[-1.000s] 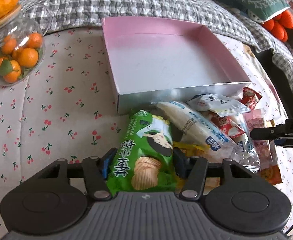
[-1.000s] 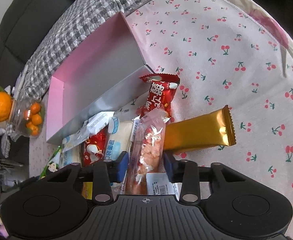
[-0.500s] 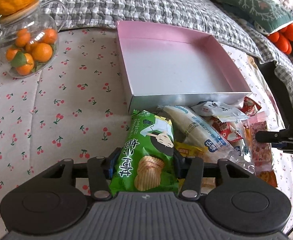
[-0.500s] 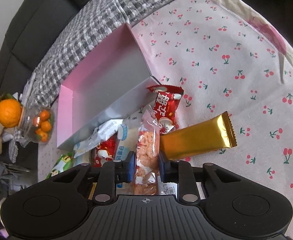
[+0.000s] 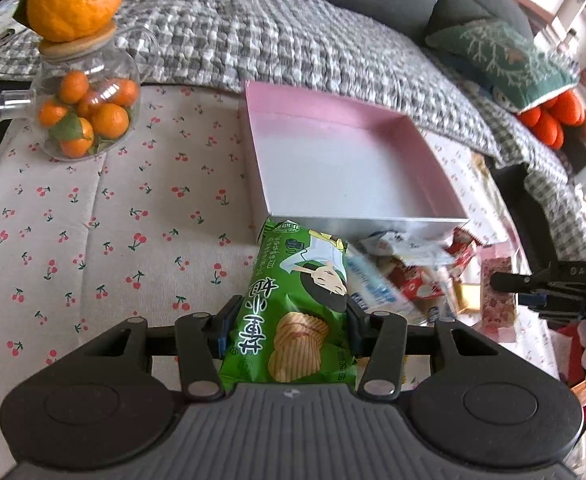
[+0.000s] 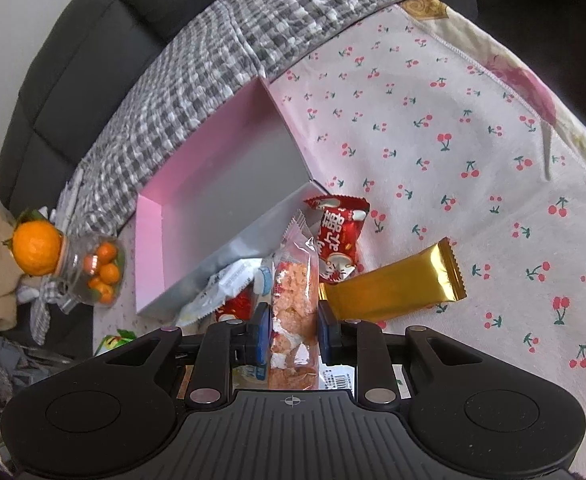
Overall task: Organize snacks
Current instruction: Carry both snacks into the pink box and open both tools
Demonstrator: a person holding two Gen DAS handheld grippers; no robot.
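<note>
Both tools loaded now. My left tool (image 5: 289,330) pinches the green chip bag (image 5: 299,312); my right tool (image 6: 293,332) just closed on the pink cracker pack (image 6: 295,308). Both probably lifted off the bench, near the pink box's (image 5: 433,156) front wall. Box next.

My green chip bag (image 5: 299,308) carries large white Chinese characters I can't make out. The red packet (image 6: 339,238) bears white Chinese lettering too. My other tong's black body (image 5: 573,280) reads "DAS".
</note>
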